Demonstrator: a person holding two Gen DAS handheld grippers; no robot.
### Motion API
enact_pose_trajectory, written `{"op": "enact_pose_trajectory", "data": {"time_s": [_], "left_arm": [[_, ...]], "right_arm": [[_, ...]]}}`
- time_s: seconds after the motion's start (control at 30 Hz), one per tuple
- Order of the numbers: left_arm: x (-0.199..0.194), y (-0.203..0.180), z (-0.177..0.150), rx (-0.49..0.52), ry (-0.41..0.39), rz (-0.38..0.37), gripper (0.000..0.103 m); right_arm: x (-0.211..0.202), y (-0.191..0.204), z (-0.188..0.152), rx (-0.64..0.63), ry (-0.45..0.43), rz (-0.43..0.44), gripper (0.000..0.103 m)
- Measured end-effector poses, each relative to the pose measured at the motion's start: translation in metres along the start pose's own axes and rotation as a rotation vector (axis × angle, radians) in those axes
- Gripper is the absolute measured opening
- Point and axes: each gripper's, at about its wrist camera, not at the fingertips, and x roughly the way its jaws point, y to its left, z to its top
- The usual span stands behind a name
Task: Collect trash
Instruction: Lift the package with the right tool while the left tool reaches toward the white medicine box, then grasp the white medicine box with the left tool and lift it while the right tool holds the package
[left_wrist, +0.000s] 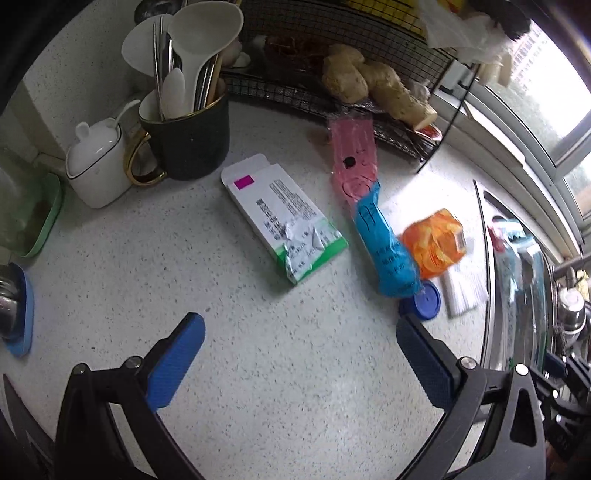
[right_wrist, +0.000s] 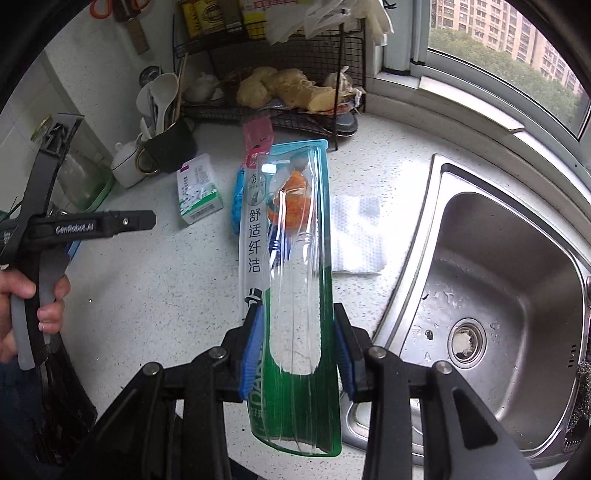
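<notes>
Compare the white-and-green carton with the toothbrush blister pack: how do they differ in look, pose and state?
The white-and-green carton is opaque printed cardboard, while the toothbrush blister pack has a clear plastic front on a green card. The carton lies flat on the speckled counter; the blister pack is lifted, clamped between the right gripper pads. The carton is crumpled at its green end; the pack looks undamaged. Both appear to be empty packaging.

Soft daylight enters from the window (right_wrist: 509, 55) at upper right; glare whitens it, fisheye bends edges, slight motion blur at right.
</notes>
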Motion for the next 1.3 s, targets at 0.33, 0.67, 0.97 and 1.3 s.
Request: {"op": "enact_pose_trajectory", "data": {"time_s": [0.33,0.67,0.97,1.3], "left_arm": [[0.064,0.008,0.055,-0.071,0.033,0.084,0.103],[0.104,0.017,0.066,-0.118,0.076,0.126,0.102],[0.093,0.009,0.053,-0.056,0.066,0.131,0.063],[0.072,-0.011,-0.003,-0.011,0.085,0.032,0.063]], "right_arm": [[-0.001,-0.017,-0.003,0.099,0.013,-0.058,0.034],[-0.002,-0.028,-0.016,0.158,0.045,-0.094,0.034],[-0.003,-0.026,-0.020,0.165,0.048,-0.086,0.035],[-0.004,-0.016,-0.022,0.137,0.034,-0.052,0.035]]}}
